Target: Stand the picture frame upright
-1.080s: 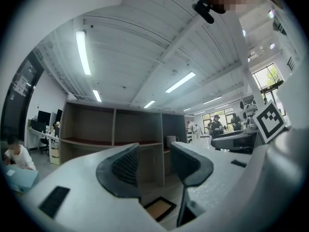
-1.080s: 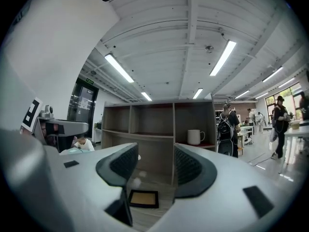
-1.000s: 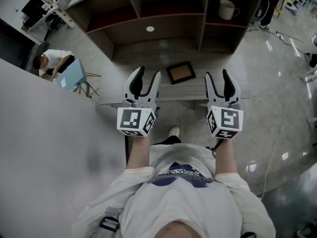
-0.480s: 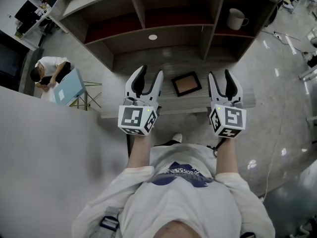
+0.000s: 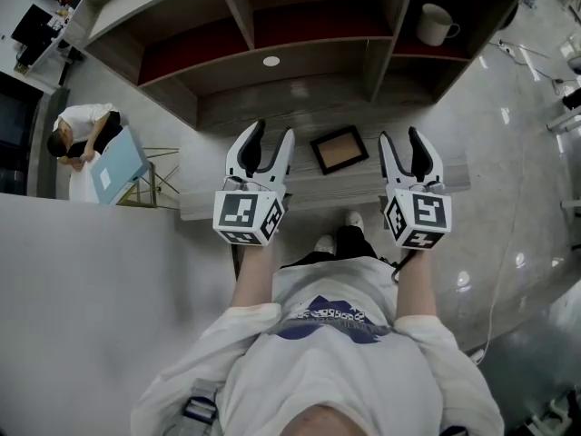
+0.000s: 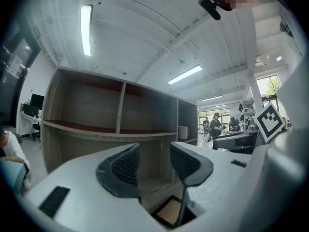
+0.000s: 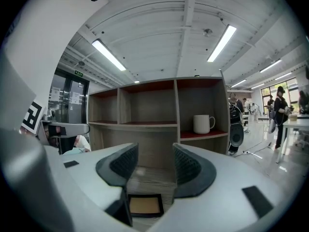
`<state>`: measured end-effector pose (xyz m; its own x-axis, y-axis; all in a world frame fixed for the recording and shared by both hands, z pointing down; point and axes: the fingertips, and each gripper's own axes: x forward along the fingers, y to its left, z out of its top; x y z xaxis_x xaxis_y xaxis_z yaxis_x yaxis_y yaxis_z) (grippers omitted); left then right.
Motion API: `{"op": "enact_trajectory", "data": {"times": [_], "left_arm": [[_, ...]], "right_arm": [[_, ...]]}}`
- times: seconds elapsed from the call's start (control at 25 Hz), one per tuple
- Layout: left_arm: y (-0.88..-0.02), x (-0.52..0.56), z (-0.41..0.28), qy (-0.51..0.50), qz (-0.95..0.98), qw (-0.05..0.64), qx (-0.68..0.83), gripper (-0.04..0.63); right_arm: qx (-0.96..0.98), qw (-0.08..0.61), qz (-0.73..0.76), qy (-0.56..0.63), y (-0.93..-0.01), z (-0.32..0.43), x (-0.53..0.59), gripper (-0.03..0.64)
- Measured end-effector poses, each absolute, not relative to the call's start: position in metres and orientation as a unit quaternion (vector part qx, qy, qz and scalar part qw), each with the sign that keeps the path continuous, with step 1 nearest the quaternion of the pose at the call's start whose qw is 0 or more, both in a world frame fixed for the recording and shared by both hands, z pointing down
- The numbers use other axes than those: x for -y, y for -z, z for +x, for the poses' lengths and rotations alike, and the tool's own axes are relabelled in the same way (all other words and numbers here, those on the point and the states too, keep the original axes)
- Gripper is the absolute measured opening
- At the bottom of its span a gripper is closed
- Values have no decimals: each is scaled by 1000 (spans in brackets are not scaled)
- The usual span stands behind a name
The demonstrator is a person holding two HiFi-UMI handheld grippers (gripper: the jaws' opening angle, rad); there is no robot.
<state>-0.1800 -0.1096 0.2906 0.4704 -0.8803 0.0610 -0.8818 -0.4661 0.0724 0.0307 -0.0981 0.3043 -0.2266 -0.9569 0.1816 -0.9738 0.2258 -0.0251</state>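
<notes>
A black picture frame with a tan inside lies flat on the wooden shelf top, near its front edge. It shows low between the jaws in the right gripper view and partly in the left gripper view. My left gripper hangs open to the frame's left, at the shelf's front edge. On the frame's right my right gripper is open too. Both hold nothing and touch nothing.
A wooden shelf unit with several compartments stands behind the frame. A white mug sits in the right compartment. A person at a blue chair is to the far left. Cables lie on the glossy floor at right.
The view has moved closer to the shelf, so the frame and shelf sit slightly higher and nearer. Both grippers stay open on either side of the frame. A foot has stepped forward.
</notes>
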Motion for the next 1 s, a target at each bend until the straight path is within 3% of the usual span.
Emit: {"op": "enact_trajectory", "data": {"times": [0.36,1.0], "left_arm": [[-309,130,-170,-16,837,80,541,178],[-416,142,-155,-68,794,198,571,178]], "right_arm": [[801,92,585,-89,-325,38,132,219],[825,196,508,-150,-429,38,172,215]]}}
